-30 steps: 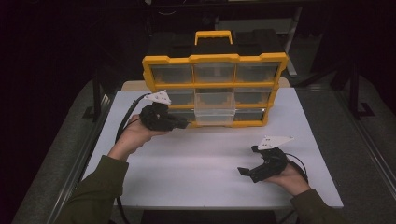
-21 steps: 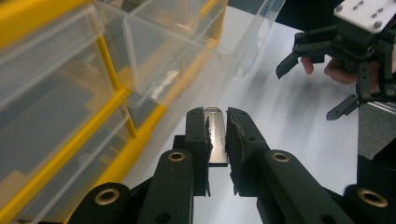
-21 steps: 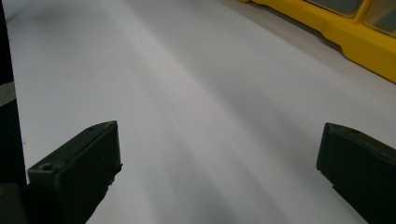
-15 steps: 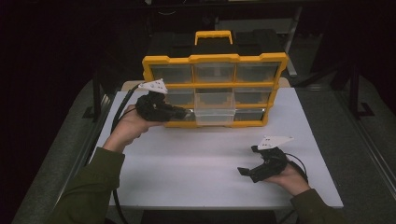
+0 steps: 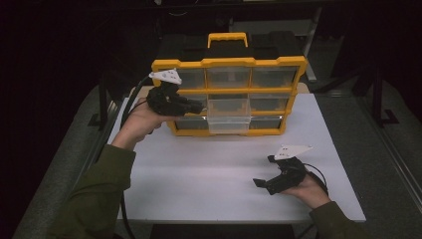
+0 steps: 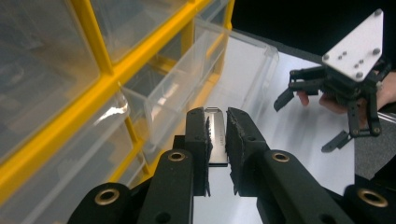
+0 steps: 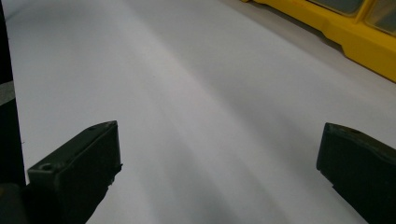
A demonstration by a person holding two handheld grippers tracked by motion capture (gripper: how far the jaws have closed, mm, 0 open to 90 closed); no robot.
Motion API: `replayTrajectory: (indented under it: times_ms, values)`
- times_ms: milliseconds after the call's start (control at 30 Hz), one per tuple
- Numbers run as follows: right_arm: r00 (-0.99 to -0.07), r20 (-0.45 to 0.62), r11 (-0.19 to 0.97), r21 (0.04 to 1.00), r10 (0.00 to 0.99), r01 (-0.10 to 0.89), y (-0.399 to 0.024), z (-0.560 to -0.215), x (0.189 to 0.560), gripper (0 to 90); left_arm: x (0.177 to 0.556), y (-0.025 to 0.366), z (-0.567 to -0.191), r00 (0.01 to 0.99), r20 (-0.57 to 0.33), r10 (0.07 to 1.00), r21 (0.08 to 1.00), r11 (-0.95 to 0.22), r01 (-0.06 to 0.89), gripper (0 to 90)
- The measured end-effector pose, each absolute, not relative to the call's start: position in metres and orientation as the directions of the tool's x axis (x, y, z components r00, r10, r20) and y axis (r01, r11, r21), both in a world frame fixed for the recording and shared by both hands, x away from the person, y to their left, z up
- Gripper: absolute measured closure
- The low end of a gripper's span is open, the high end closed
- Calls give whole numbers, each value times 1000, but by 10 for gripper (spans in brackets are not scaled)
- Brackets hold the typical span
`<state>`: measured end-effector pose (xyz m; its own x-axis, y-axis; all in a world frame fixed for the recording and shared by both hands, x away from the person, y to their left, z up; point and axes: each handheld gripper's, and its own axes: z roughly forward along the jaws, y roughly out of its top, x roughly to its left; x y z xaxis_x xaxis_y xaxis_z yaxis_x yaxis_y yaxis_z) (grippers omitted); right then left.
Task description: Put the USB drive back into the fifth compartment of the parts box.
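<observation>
A small flat metal plate point(image 6: 215, 135) is pinched between the nearly closed jaws of the left gripper point(image 5: 196, 106), raised beside the pulled-out clear plastic drawer point(image 5: 228, 117) in the middle of the yellow-framed organiser cabinet point(image 5: 229, 63). The right gripper point(image 5: 263, 172) is held with jaws wide apart and empty, low over the white tabletop point(image 5: 199, 174), where broad open room lies. The plate is seen in the left gripper view, being hidden from above.
</observation>
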<state>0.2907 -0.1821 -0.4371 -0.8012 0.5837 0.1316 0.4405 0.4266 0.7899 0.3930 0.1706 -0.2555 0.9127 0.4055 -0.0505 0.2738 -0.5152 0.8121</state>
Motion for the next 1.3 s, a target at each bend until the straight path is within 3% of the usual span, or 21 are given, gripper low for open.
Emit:
replayTrajectory:
  times_ms: [400,900,1300]
  values:
    - [-802,132,426,791,582,439,-182,-437,291,0,408,148,-249,919,-61,389,813,-515,271,792]
    - [-804,132,426,792,581,438,-183,-437,290,0,420,119,-271,922,-90,378,779,-550,301,783]
    - [-804,132,426,792,580,437,-183,-436,290,0,417,124,-269,920,-85,383,792,-535,296,589]
